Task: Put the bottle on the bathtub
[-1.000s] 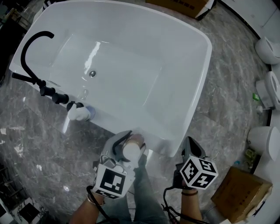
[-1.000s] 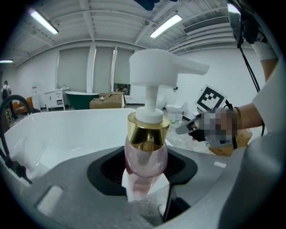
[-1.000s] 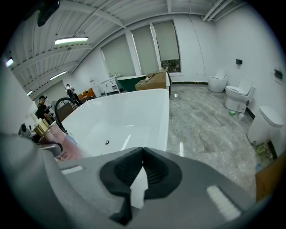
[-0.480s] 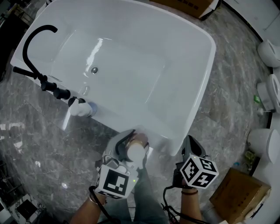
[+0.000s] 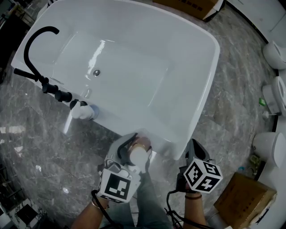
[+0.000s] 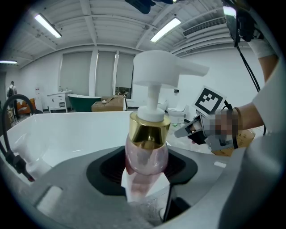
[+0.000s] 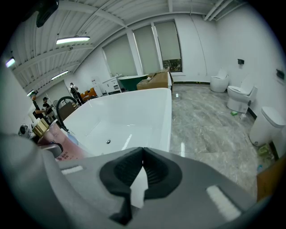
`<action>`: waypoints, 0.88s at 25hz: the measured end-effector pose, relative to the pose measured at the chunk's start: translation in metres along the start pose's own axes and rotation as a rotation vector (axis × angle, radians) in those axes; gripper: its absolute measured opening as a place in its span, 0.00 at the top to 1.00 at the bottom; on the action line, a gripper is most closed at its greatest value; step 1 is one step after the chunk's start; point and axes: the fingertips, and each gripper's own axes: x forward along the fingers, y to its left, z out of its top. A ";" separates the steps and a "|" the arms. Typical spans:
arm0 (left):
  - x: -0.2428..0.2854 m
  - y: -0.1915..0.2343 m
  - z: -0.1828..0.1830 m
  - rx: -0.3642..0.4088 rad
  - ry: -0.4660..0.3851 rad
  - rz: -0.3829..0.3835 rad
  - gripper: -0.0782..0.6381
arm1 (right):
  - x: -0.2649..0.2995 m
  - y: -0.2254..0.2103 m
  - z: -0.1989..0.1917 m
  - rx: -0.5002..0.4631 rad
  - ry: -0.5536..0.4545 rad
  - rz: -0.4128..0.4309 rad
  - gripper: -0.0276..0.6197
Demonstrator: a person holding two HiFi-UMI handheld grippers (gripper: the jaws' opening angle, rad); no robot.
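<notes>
Left claw (image 6: 146,173) around rounded, translucent pink, gold-collared pump bottle (image 6: 146,152).

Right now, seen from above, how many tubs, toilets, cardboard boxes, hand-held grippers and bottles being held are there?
Tub: 1
Toilets: 3
Boxes: 2
Grippers: 2
Bottle, held: 1
Total: 9
</notes>
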 end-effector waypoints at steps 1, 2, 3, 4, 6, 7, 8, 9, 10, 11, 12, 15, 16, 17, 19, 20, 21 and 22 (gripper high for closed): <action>0.000 0.000 0.000 0.004 -0.002 0.000 0.57 | 0.000 0.000 0.000 0.000 0.000 0.000 0.95; 0.000 0.001 0.002 0.007 -0.005 -0.001 0.56 | 0.001 0.000 0.000 0.001 0.001 0.001 0.95; 0.000 0.001 0.002 0.007 -0.007 -0.001 0.56 | 0.001 0.001 0.000 0.001 0.001 0.002 0.95; 0.000 0.001 0.002 0.004 -0.008 0.000 0.56 | 0.002 0.002 0.000 0.000 0.001 0.003 0.95; 0.000 0.002 0.001 -0.009 -0.007 0.006 0.56 | 0.002 0.003 0.002 -0.002 -0.001 0.008 0.95; 0.001 0.001 0.000 -0.018 -0.007 0.007 0.56 | 0.001 0.003 0.003 -0.004 -0.002 0.010 0.95; 0.001 0.000 0.000 -0.024 -0.007 0.007 0.56 | 0.001 0.004 0.004 -0.005 -0.004 0.013 0.95; 0.000 0.000 0.000 -0.029 -0.005 0.005 0.56 | 0.000 0.005 0.006 -0.006 -0.005 0.015 0.95; 0.000 -0.001 -0.001 -0.036 -0.003 0.001 0.56 | -0.001 0.005 0.007 -0.008 -0.007 0.017 0.95; 0.000 -0.001 -0.002 -0.045 -0.001 -0.002 0.56 | -0.002 0.006 0.009 -0.010 -0.009 0.018 0.95; 0.000 -0.002 -0.003 -0.055 -0.001 -0.006 0.56 | -0.003 0.007 0.011 -0.013 -0.011 0.019 0.95; 0.000 -0.001 -0.005 -0.093 0.001 -0.017 0.55 | -0.005 0.008 0.016 -0.023 -0.016 0.022 0.95; 0.000 -0.001 -0.006 -0.108 0.003 -0.022 0.54 | -0.006 0.009 0.018 -0.026 -0.017 0.023 0.95; 0.000 -0.002 -0.008 -0.121 0.009 -0.029 0.54 | -0.006 0.010 0.019 -0.029 -0.018 0.024 0.95; -0.001 -0.005 -0.013 -0.138 0.025 -0.043 0.53 | -0.008 0.013 0.021 -0.035 -0.019 0.027 0.95; -0.002 -0.006 -0.015 -0.141 0.035 -0.048 0.52 | -0.008 0.014 0.023 -0.038 -0.020 0.030 0.95; -0.003 -0.008 -0.018 -0.138 0.046 -0.052 0.51 | -0.008 0.017 0.024 -0.042 -0.021 0.035 0.95; -0.006 -0.009 -0.021 -0.132 0.057 -0.054 0.50 | -0.009 0.019 0.025 -0.046 -0.021 0.039 0.95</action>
